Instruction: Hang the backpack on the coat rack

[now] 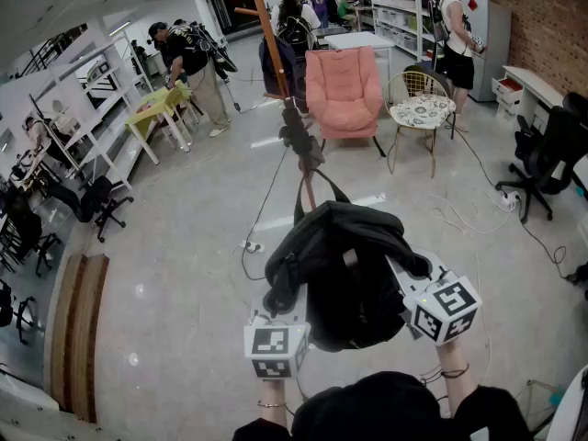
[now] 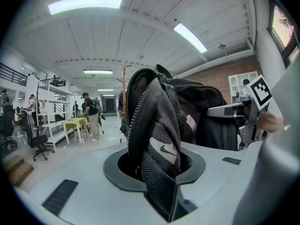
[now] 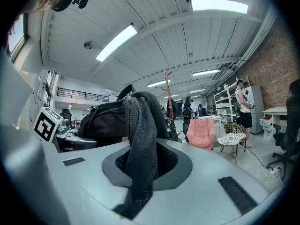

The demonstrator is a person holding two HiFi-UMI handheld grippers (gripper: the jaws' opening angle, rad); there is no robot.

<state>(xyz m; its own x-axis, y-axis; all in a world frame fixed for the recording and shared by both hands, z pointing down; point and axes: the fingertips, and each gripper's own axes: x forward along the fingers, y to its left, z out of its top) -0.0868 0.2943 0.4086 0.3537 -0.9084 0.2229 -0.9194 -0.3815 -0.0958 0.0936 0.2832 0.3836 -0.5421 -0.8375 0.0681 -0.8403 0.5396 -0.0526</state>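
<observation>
The coat rack (image 1: 272, 39), a tall wooden pole with dark clothing already on it, stands on the floor well ahead of both claws, slightly toward the left claw's side, and leans in the head view. A pink armchair (image 1: 343, 90) sits beyond it, farther from the claws than the rack and more toward the right claw's side, with a round wire chair (image 1: 421, 110) beside it. The backpack (image 1: 344, 274), black and slumped, hangs in the air between the two claws, clear of the floor and well short of the rack; its bulk sags just ahead of and between them. The left claw (image 2: 159, 184) is closed on the bag's grey woven fabric beside an open zipper edge, the cloth bunched up out of its jaws and standing straight in front of it, with the rest of the bag off to its right. The right claw (image 3: 139, 184) is pinched nearly together on a band of dark mesh that rises out of its jaws and drapes over the top of the bag, whose body lies to its left. A small pale swoosh logo (image 2: 164, 148) shows on the fabric just above the left claw's jaws.
</observation>
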